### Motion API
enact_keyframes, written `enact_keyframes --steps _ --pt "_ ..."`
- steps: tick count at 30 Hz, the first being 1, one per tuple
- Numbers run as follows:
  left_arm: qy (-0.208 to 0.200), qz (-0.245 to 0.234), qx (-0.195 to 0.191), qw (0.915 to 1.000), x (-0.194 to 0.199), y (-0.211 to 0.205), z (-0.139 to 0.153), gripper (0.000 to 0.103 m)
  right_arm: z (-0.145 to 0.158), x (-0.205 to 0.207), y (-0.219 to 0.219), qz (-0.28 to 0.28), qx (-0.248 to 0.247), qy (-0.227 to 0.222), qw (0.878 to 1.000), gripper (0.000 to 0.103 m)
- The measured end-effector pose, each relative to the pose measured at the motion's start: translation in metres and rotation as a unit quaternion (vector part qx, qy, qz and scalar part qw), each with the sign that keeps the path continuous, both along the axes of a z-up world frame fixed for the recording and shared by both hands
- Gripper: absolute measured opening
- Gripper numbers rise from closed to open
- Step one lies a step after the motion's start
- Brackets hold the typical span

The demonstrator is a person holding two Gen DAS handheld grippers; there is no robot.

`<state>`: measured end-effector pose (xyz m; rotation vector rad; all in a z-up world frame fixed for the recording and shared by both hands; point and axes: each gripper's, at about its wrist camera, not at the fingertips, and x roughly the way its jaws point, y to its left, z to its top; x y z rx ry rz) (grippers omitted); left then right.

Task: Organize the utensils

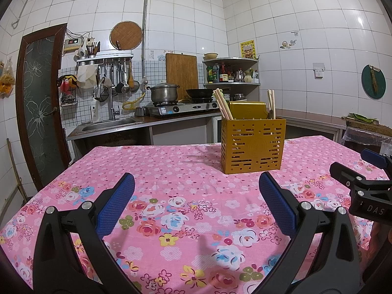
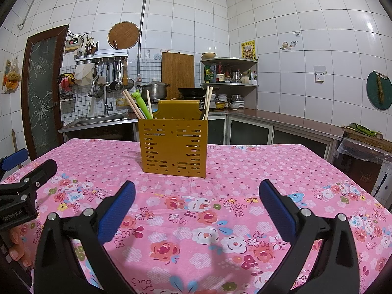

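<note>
Pink floral cloth [image 1: 186,161] covers the counter from the near edge to the far one. In the left wrist view the left hand-held gripper [image 1: 196,191] hangs above this cloth with its blue pads [image 1: 117,203] spread wide and nothing between them. Beyond it, toward the far right of the cloth, stands a mustard-yellow slotted utensil holder [image 1: 252,144] — upright, with wooden chopsticks [image 1: 223,105] leaning out at its left corner and more sticks at its right. The right hand-held gripper shows at the right edge. Behind the counter runs a white-tiled kitchen: a steel sink [image 1: 110,125], a gas stove [image 1: 181,107] with a lidded pot [image 1: 164,91] and a dark wok, a wooden board against the wall, ladles hanging from a rail, and a corner shelf [image 1: 230,61] of bottles.

In the right wrist view the right hand-held gripper [image 2: 197,193] is likewise wide open and empty above the cloth. The holder stands straight ahead, near the far edge — a green frog-headed utensil [image 2: 140,103] sits among the chopsticks at its left. A dark door [image 2: 41,93] with patterned glass closes the room's left side.
</note>
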<state>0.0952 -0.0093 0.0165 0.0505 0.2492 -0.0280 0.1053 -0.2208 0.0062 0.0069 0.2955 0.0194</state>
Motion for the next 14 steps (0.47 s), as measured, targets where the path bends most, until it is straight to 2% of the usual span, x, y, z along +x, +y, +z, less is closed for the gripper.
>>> enact_keyframes --steps 14 --pt "-0.002 -0.001 -0.002 1.0000 -0.0014 0.0007 0.0049 0.098 -0.0003 -0.0001 0.0005 0.000 0.000 0.000 1.000 0.099"
